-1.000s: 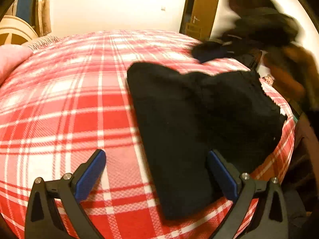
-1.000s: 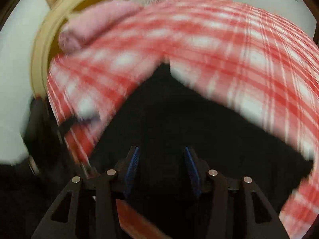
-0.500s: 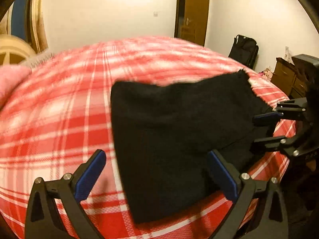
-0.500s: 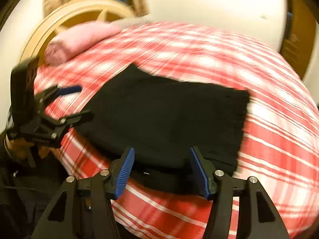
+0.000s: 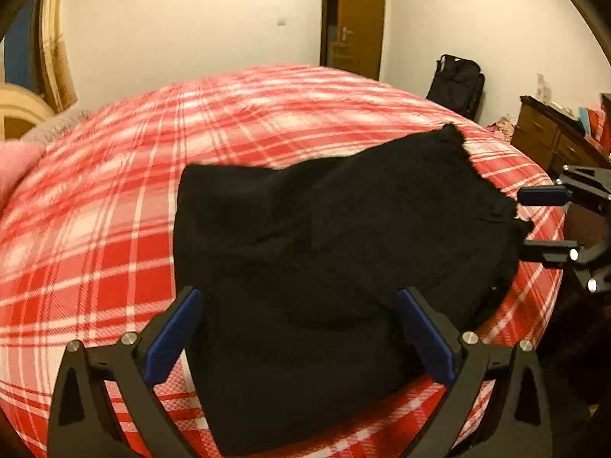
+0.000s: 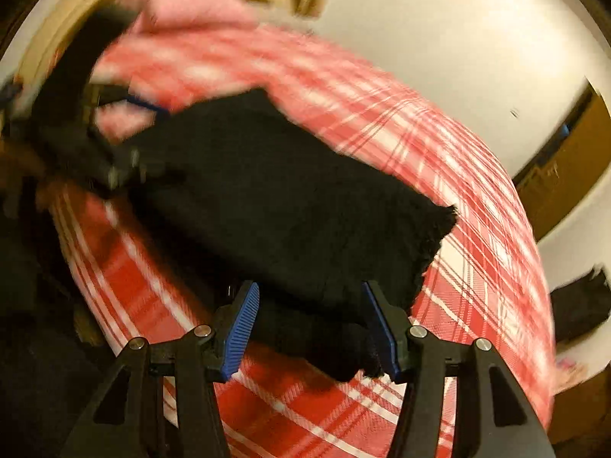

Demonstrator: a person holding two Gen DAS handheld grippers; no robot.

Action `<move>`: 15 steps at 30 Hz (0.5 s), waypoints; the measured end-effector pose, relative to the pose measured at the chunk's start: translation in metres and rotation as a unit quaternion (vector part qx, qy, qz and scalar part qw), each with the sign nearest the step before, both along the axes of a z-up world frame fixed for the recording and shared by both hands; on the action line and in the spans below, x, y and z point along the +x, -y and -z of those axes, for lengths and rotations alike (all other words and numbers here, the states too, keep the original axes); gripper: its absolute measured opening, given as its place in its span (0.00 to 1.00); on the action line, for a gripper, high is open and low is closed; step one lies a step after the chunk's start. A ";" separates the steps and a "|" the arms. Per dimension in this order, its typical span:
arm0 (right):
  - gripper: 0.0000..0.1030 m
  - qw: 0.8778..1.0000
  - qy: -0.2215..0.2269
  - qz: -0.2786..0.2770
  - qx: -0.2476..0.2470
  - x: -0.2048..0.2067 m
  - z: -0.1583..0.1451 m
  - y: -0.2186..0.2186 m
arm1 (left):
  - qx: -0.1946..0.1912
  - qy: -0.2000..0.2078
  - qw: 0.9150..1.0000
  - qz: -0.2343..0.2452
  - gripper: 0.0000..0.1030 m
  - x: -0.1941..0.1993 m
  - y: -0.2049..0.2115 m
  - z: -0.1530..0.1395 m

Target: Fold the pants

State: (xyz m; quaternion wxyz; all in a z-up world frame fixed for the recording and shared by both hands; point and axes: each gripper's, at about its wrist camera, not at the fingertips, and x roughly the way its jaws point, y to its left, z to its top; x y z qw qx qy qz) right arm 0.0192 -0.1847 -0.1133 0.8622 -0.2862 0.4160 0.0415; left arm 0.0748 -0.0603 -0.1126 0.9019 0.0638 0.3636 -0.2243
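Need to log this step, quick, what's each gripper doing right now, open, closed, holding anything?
Left gripper: open, holding nothing, over the black pants.
Right gripper: open, holding nothing, at the pants' edge.

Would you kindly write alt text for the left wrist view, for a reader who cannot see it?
Folded black pants lie on a bed with a red-and-white plaid cover. The open left tool frames their near edge, and the open right tool sits by their right side. Behind are a white wall, a brown door, a black bag and a wooden dresser.
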 end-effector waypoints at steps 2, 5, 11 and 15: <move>0.45 1.000 0.016 0.017 -0.009 0.005 0.002 0.006 | -0.002 -0.006 1.000 -0.003 1.00 0.001 -0.003 0.002; 0.39 0.998 0.010 0.034 0.043 0.013 -0.007 0.016 | 0.001 -0.005 1.000 -0.003 1.00 0.000 -0.002 0.003; 0.10 1.000 0.019 0.009 -0.012 0.002 -0.014 -0.003 | -0.007 -0.008 1.000 -0.001 1.00 0.000 -0.002 0.002; 0.10 0.993 0.027 -0.023 -0.110 -0.022 0.003 -0.020 | -0.014 -0.009 1.000 -0.004 1.00 0.001 -0.007 0.000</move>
